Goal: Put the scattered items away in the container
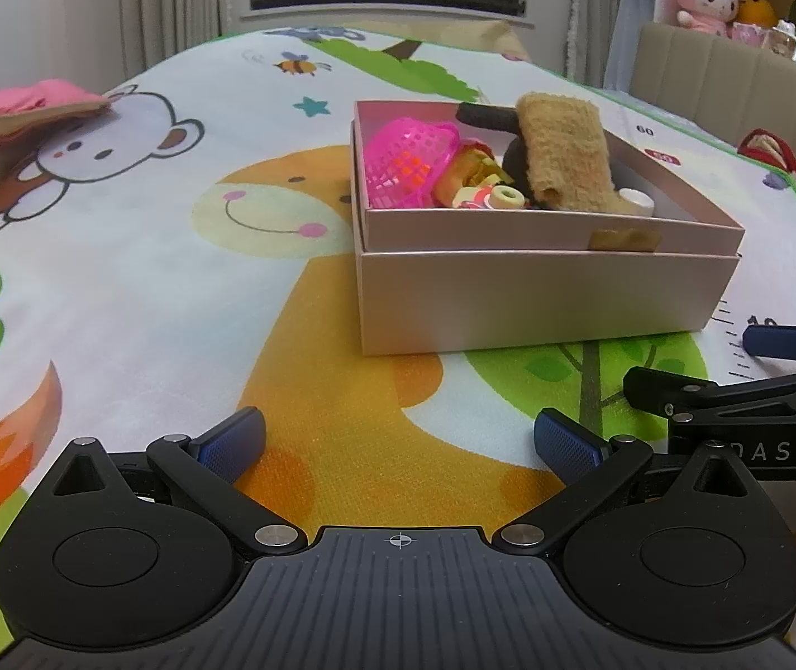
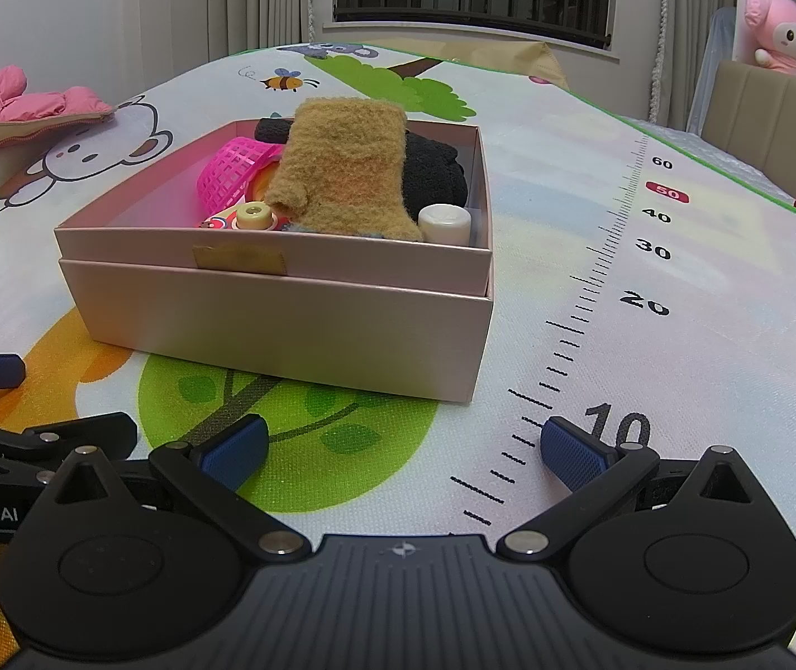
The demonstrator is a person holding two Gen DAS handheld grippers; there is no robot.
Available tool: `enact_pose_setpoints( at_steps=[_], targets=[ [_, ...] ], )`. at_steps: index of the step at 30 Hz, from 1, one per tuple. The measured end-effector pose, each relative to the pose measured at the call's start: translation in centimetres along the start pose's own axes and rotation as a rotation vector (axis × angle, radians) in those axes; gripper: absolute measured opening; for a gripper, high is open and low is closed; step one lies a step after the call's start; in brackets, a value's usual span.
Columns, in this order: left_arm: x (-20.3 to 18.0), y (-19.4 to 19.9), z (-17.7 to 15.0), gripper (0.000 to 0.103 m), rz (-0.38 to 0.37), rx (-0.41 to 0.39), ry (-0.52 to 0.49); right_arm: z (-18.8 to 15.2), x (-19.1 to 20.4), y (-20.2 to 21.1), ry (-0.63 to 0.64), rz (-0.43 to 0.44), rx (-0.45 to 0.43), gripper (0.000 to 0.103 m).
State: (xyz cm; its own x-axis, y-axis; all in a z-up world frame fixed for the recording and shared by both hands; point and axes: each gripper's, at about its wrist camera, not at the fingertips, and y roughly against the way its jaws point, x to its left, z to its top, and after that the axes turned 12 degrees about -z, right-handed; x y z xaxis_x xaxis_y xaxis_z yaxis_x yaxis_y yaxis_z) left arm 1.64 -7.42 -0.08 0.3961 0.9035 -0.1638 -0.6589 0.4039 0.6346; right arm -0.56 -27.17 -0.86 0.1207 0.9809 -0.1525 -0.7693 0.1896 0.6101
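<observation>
Left gripper [image 1: 398,441] low over the play mat [image 1: 118,290], jaws spread wide, nothing held; levelled at the pink box [image 1: 537,301] ahead. Box seated in its own upturned lid, likely to keep both together. Inside, left to right: pink basket [image 1: 409,159], small round toys [image 1: 509,198], tan glove [image 1: 565,156] draped over a dark item, possibly another glove, white cap [image 1: 637,202]. No loose items visible on the mat nearby; tidying probably complete. Right gripper [image 2: 404,446] beside the left, jaws likewise released and empty, aimed at the box's right corner.
</observation>
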Motion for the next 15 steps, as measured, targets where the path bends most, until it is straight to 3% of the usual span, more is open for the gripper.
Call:
enact_pose_setpoints(
  at_steps=[15],
  targets=[
    [-0.12, 0.1, -0.27, 0.103, 0.008, -0.017, -0.012, -0.02, 0.07, -0.05, 0.001, -0.001, 0.0, 0.103]
  ],
)
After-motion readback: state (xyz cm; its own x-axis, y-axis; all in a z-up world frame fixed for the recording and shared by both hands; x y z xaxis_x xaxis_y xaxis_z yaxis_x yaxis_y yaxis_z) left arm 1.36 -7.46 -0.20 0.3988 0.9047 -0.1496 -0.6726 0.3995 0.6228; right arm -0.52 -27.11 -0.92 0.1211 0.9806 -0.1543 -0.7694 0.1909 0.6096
